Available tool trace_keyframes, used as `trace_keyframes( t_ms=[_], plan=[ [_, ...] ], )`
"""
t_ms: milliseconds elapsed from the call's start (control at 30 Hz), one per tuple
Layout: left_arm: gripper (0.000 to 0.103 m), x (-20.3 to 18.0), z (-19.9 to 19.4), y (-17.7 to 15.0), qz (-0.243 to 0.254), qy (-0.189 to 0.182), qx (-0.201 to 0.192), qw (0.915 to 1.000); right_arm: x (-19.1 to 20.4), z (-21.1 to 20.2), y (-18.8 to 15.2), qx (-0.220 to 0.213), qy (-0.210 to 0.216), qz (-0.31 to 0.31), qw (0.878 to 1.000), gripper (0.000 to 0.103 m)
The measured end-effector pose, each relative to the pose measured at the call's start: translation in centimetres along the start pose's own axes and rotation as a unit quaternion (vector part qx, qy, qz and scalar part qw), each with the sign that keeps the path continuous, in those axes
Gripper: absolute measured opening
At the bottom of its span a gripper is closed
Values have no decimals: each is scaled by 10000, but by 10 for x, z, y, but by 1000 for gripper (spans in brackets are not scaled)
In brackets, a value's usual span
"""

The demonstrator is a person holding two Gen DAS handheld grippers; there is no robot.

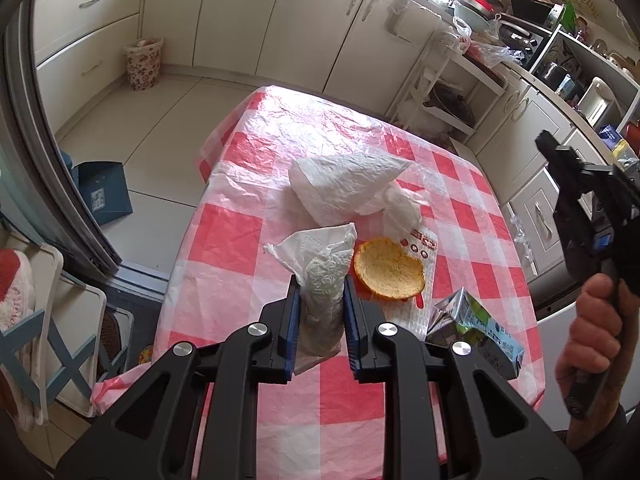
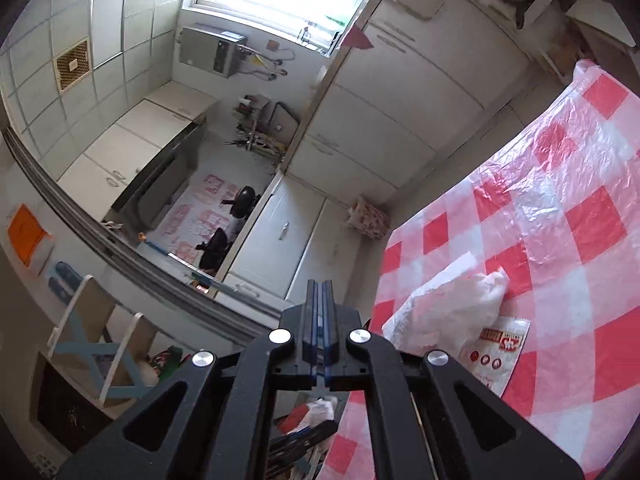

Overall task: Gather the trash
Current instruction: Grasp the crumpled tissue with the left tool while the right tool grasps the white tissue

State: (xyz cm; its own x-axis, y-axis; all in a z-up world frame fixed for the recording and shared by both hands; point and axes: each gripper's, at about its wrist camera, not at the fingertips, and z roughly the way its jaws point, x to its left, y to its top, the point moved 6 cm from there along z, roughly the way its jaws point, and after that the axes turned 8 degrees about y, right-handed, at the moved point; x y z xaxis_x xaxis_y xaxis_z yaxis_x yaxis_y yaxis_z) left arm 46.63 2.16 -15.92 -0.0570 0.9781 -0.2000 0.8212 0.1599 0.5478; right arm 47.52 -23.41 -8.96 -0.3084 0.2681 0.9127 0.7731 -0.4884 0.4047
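Observation:
My left gripper [image 1: 320, 282] is shut on a crumpled white plastic bag [image 1: 322, 276], held upright above the red-and-white checked tablecloth [image 1: 224, 248]. Beyond it lie a larger white plastic bag [image 1: 344, 188], a round yellow peel or crust [image 1: 388, 268] on a printed wrapper [image 1: 420, 248], and a crushed drink carton [image 1: 476, 328] at the right. My right gripper [image 2: 320, 288] is shut with nothing between its pads, held off the table's edge. From the left wrist view a hand [image 1: 592, 340] holds that right gripper [image 1: 546, 140] at the far right. The white bag [image 2: 448, 308] and wrapper [image 2: 496, 352] show again.
A floral waste bin [image 1: 143, 63] stands on the floor by the white cabinets [image 1: 240, 16]. A blue box [image 1: 105, 192] sits on the floor left of the table. Cluttered counter and shelves [image 1: 560, 60] run along the right. A folding rack [image 2: 96, 340] stands near the sliding door.

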Motion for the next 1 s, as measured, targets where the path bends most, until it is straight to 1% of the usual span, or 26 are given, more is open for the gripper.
trace_keyframes(
  t_ms=[33,67,100,167,200,267,333,367,400,433,500,533,567,600,633,667,733,767,800,833,867,900,933,967,1000],
  plan=[
    [18,0,-1,-2,2,3,4,10000,-3,-3,-1,70,-286,-40,9996,3],
    [18,-1,-3,-4,1,5,7,10000,-8,7,-2,104,-696,-123,9974,7],
    [19,-3,-5,-6,2,-19,1,10000,-14,9,-4,169,-968,-159,9950,33],
    [19,-7,-8,-7,56,-38,-33,10000,-33,20,-9,330,-1443,-50,9890,75],
    [19,-9,-8,-6,129,-9,-60,9999,-42,28,-12,432,-1712,-94,9842,74],
    [19,-9,-9,-5,225,64,-106,9997,-54,43,-19,653,-1928,-197,9789,74],
    [19,-4,-9,-2,199,76,-102,9997,-64,60,-26,821,-1913,-104,9780,74],
    [19,0,-8,1,134,66,-78,9999,-68,68,-29,912,-1992,-106,9756,74],
    [19,3,-8,3,78,52,-52,9999,-73,75,-32,1024,-2178,-159,9705,74],
    [19,7,-7,4,16,22,-23,10000,-73,81,-35,1067,-2181,-207,9698,74],
    [19,12,-7,8,-66,-31,6,10000,-73,91,-40,1182,-2021,-187,9720,74],
    [19,15,-7,9,-73,-24,-2,10000,-71,100,-43,1244,-1854,-203,9745,74],
    [19,16,-7,11,-80,-20,-4,10000,-67,103,-44,1246,-1826,-271,9749,74],
    [19,17,-7,12,-81,-44,0,10000,-59,107,-45,1264,-1932,-552,9714,74],
    [19,15,-7,12,-78,-64,-5,9999,-52,114,-44,1350,-2066,-945,9645,74],
    [19,15,-9,14,-66,-70,-24,10000,-44,120,-43,1452,-2194,-1308,9559,74],
    [19,14,-11,17,-61,-83,-57,9999,-33,138,-41,1817,-2437,-1999,9315,76],
    [19,13,-12,19,-72,-112,-67,9999,-34,150,-41,2093,-2613,-2233,9154,82],
    [19,12,-12,20,-74,-132,-72,9999,-40,165,-44,2504,-2867,-2463,8913,85],
    [19,12,-13,21,-65,-137,-83,9998,-48,176,-45,2812,-3022,-2619,8724,85],
    [19,11,-13,22,-50,-129,-82,9999,-56,188,-49,3105,-3195,-2836,8492,85],
    [19,10,-13,22,-39,-122,-73,9999,-62,197,-55,3314,-3296,-2953,8333,85],
    [19,10,-12,22,-35,-118,-57,9999,-73,209,-60,3624,-3456,-3086,8087,85],
    [19,10,-11,23,-43,-118,-43,9999,-82,214,-61,3764,-3578,-3171,7936,85],
    [19,11,-10,23,-61,-118,-30,9999,-88,213,-65,3842,-3629,-3213,7858,84]
  ],
)
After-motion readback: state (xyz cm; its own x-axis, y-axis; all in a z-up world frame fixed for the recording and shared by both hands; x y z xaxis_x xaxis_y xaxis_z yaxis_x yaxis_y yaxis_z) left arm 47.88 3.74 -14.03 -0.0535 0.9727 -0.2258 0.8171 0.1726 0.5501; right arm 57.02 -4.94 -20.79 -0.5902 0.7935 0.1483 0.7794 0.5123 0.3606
